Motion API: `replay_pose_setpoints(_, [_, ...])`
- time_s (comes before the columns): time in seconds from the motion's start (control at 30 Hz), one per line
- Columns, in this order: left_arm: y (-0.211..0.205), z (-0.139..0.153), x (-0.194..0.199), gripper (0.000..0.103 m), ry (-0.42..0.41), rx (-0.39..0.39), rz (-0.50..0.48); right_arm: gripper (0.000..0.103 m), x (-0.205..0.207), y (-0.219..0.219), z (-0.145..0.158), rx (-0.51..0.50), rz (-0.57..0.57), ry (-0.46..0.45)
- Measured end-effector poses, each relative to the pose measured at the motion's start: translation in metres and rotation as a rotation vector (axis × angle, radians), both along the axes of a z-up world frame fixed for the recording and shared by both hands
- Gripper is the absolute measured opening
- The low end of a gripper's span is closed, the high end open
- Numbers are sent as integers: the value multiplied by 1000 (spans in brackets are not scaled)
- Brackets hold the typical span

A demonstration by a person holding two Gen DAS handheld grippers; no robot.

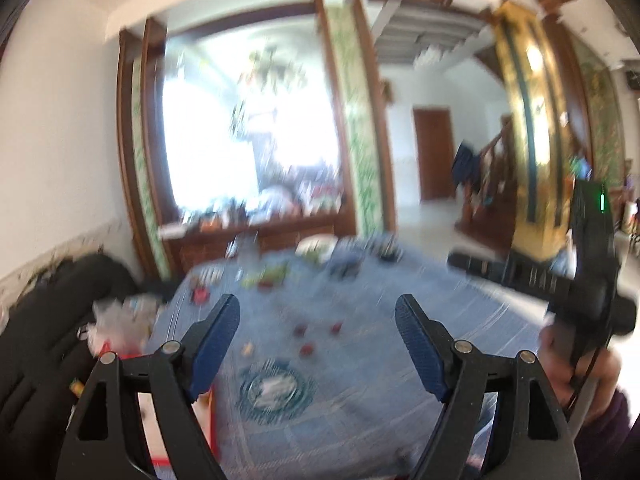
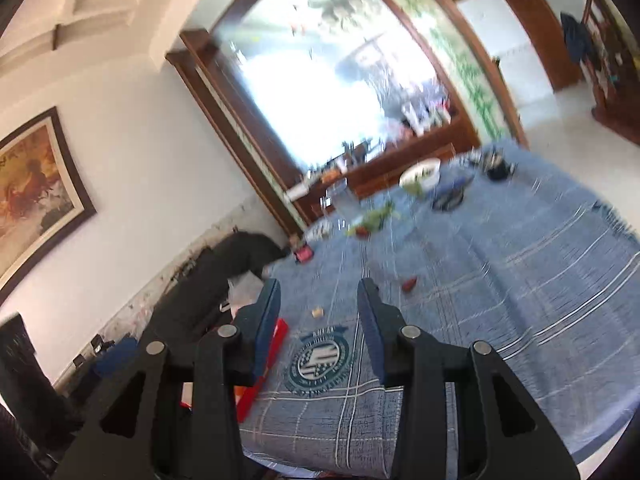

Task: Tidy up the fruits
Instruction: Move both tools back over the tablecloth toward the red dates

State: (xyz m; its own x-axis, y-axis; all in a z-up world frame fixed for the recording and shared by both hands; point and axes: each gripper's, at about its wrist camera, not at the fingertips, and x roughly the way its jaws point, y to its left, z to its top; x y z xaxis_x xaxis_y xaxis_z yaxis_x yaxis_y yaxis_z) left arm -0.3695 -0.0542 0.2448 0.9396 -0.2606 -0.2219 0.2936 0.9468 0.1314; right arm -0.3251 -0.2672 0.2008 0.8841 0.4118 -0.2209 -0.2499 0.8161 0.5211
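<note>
Blurrily, small red fruits [image 1: 306, 338] are lying scattered on the blue plaid tablecloth [image 1: 400, 360].
Both black grippers, left [image 1: 318, 338] and right [image 2: 319, 312], are hanging open and empty above it, facing a wood-framed mirror [image 2: 320, 92].

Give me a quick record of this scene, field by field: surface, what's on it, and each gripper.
surface: blue checked cloth with a round green emblem
loose items: small red pieces mid-cloth, too blurred to name
far end: white bowl with greenish contents
left edge: red box
left gripper: open, nothing between the fingers
right gripper: open, nothing held
</note>
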Motion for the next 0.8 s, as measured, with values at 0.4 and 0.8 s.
replay_pose_setpoints(0.4, [-65,37,-1,101,-134,-60,-170,57,-77,-63,48,45,-146,-200])
replay_pose_setpoints(0.8, [-26,-26,73,101,98,-36,20,57,-1,-39,-18,11,-118,60])
